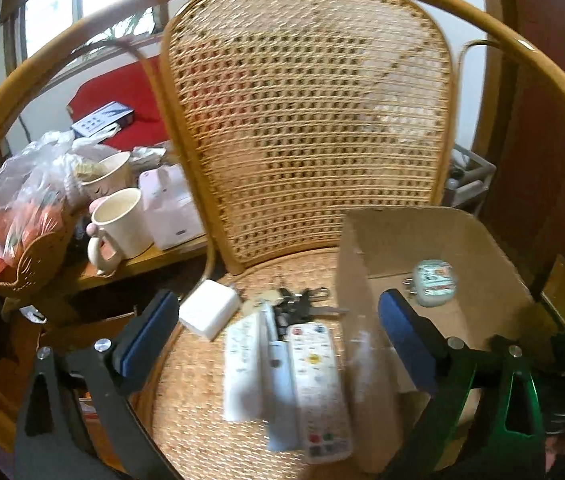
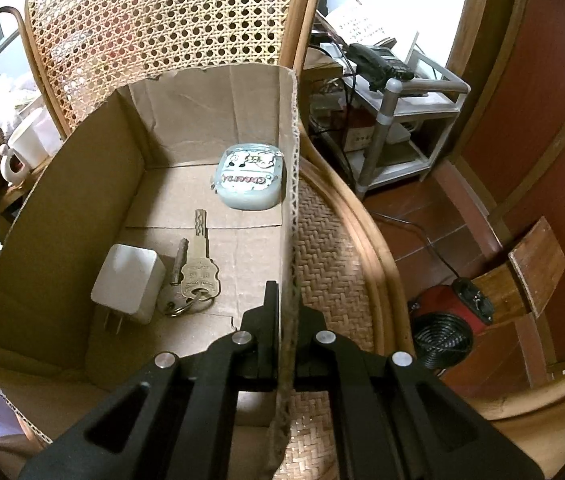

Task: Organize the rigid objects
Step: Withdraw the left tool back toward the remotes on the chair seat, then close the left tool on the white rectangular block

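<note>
Now on a woven rattan chair seat: cardboard box at 3 o'clock, right gripper clamped tight on its right wall. Inside the box: white charger at 8 o'clock, brass keys touching beside it, pale round case at 1 o'clock. Left gripper spread wide, empty, hovering over two white remotes lying side by side at 6 o'clock; second white charger at 10 o'clock, dark key bunch at 12, just outside the box.
</note>
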Tool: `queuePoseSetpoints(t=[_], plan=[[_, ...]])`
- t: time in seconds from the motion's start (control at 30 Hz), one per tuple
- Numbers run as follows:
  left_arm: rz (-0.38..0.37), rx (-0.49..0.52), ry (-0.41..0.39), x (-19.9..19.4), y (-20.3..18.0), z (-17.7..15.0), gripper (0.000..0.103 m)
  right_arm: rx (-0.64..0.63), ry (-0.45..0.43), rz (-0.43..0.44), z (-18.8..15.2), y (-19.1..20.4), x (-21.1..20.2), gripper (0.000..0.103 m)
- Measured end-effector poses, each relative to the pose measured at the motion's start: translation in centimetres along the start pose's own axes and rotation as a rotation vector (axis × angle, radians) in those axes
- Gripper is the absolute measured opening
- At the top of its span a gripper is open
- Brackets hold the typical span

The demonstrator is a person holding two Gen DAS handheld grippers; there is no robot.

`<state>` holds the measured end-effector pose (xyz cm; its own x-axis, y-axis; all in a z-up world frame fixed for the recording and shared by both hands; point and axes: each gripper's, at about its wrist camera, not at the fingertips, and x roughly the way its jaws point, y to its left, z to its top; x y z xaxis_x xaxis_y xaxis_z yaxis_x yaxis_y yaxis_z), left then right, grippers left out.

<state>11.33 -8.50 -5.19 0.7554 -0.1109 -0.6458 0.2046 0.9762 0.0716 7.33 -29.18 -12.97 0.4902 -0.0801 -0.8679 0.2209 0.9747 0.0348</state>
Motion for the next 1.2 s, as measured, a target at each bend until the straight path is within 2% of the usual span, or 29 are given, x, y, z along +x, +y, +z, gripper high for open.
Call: queuePoseSetpoints(t=[0.2,0.4,0.5,0.87,1.0,1.07,1.2], plan=[[0.047,-0.037,0.052,2.8,3.4,-0.2,0.1,-0.001,0.0,-0.001,0.0,0.0,0.0,0.005],[0.084,-0.048,0.168,6.9,5.6,-0.5,0.1,-0.003,-0.001,-0.003,0.0,0.0,0.0,0.005],[0.09,-0.072,0.196,8.6,6.5,-0.5,0.1,-0.01,-0.002,-0.004,0.0,0.0,0.0,0.005],[0.053,-0.151,0.277,13.8,9.6,-1.1,0.1,-0.023,-0.004,-0.001,-0.1,0.1,0.0,0.006],[-0.016,-0.178,0.268,14.6,10.0,-1.3,0.1,-0.027,-0.004,0.001,-0.2,0.1,0.0,0.006],[-0.004,-0.155,0.247,14.9,9.5,-1.2,0.1,-0.025,-0.005,0.001,-0.2,0.1,0.0,0.006],[-0.015,-0.122,0.26,16.2,8.8,-1.2,0.099,-0.027,-0.004,-0.002,-0.1,0.3,0.0,0.007]])
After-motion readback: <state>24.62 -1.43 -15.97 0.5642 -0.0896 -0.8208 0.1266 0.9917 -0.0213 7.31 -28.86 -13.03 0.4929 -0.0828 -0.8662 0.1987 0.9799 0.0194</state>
